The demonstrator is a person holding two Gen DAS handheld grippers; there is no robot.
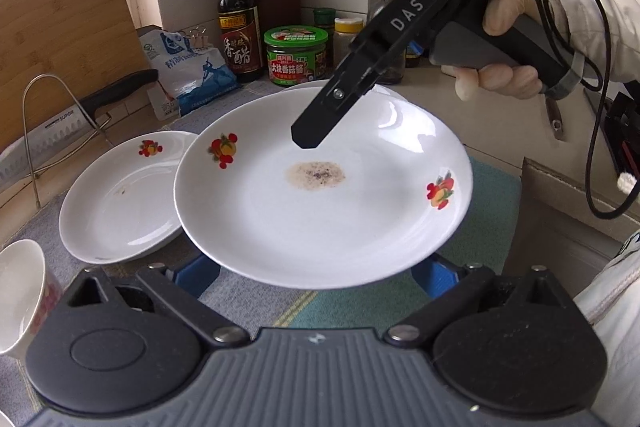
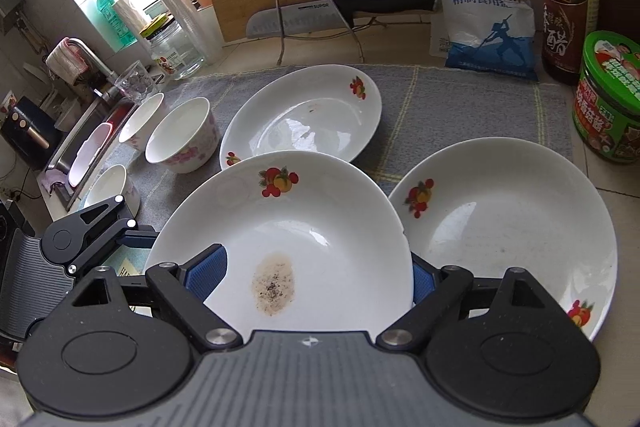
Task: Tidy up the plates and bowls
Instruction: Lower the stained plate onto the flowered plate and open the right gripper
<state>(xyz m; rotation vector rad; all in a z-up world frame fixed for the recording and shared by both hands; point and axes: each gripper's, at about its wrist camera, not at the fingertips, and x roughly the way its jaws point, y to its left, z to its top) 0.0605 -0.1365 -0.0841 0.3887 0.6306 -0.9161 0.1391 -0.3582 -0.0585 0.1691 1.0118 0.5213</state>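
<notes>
1. Far left: the bowls stand in a loose group on the grey mat by the sink, not yet stacked. Just right of them, an empty plate lies flat on the mat.
2. Left gripper: the jaws stand wide apart. Both blue fingers run beneath the stained plate and their tips are hidden under it. We judge they serve as a shelf under the near rim rather than a pinch.
3. Centre: the stained plate sits off the mat, overlapping the plates on either side. The brown stain marks its well. We judge that two grippers share it because a wide, shallow dish would tip from one edge hold.
4. Right gripper: the jaws are wide and straddle the opposite rim, with one finger above the well and the other below. We cannot tell whether the pads press.
5. Right: a third plate rests on the mat, partly under the carried one. We judge it a likely stacking base.
</notes>
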